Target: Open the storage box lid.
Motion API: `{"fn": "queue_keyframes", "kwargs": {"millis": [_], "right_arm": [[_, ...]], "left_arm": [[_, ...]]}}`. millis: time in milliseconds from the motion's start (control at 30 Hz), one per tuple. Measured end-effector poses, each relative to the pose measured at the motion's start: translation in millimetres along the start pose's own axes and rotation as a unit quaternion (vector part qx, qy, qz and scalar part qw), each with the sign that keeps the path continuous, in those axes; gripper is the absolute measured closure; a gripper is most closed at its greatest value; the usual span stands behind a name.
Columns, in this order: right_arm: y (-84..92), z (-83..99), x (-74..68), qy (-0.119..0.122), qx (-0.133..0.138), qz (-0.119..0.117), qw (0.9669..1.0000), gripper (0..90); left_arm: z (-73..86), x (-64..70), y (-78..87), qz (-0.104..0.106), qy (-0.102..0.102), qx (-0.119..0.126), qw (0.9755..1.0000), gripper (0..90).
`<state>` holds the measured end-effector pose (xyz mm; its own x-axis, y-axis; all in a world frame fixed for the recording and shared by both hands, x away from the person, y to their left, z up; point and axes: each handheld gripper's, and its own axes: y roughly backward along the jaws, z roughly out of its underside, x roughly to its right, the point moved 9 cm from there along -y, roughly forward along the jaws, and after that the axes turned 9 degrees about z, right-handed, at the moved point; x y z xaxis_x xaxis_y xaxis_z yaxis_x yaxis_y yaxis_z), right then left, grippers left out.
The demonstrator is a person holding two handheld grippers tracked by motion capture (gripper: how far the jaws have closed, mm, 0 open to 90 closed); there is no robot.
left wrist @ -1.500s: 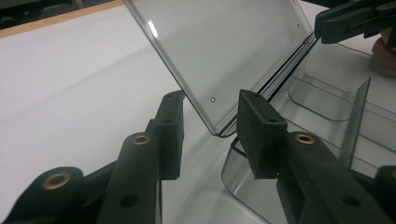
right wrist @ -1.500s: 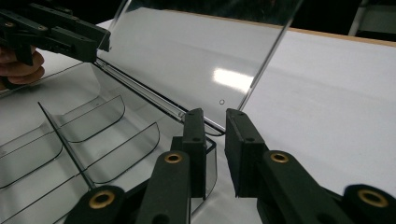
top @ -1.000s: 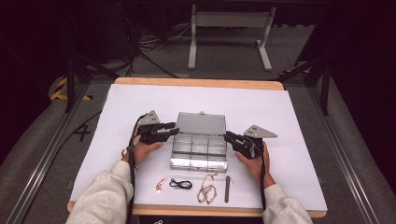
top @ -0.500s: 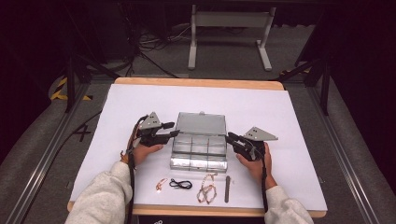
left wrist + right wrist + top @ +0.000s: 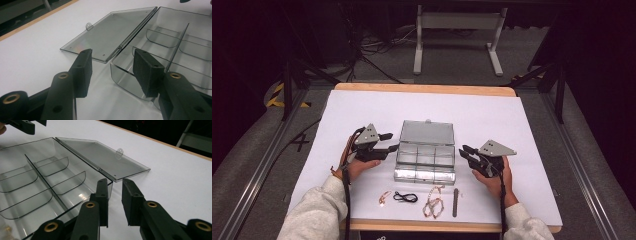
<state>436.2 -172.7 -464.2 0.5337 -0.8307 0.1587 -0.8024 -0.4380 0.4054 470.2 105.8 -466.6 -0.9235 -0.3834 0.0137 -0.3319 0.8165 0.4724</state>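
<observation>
A clear smoky plastic organiser box (image 5: 426, 162) lies mid-desk (image 5: 512, 125), lid (image 5: 110, 35) flat open, compartments empty. The left hand-held gripper (image 5: 391, 141) has just been opening, empty; the right hand-held gripper (image 5: 464, 153) is narrow, gripping nothing.

One clear plastic organizer box (image 5: 426, 162) lies open on the table (image 5: 512, 120), its single lid (image 5: 427, 132) folded flat — six compartments inside, in two rows of three. Two grippers are counted: the left gripper (image 5: 388, 141) and the right gripper (image 5: 465, 153), one per hand. Along the near edge lie four small items — a coppery clasp (image 5: 384, 197), a black cord (image 5: 405, 197), a beaded chain (image 5: 433, 203) and a dark bar (image 5: 455, 202).
</observation>
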Motion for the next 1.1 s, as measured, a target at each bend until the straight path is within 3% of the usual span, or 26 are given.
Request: {"fn": "queue_keyframes", "kwargs": {"millis": [600, 900, 1100], "right_arm": [[37.1, 16.1, 6.9, 0.018, -0.015, -0.004, 0.9997, 73.6], [51.8, 36.7, 8.0, 0.024, -0.036, -0.004, 0.999, 72.3], [58.2, 49.0, 8.6, 0.025, -0.05, -0.003, 0.9984, 69.0]], "left_arm": [[23.0, 27.8, 24.8, -0.009, -0.014, -0.024, 0.9996, 40.8], [37.1, 52.3, 33.0, 0.009, -0.009, -0.031, 0.9994, 38.8], [54.2, 72.7, 36.3, 0.035, -0.002, -0.053, 0.998, 38.5]]}}
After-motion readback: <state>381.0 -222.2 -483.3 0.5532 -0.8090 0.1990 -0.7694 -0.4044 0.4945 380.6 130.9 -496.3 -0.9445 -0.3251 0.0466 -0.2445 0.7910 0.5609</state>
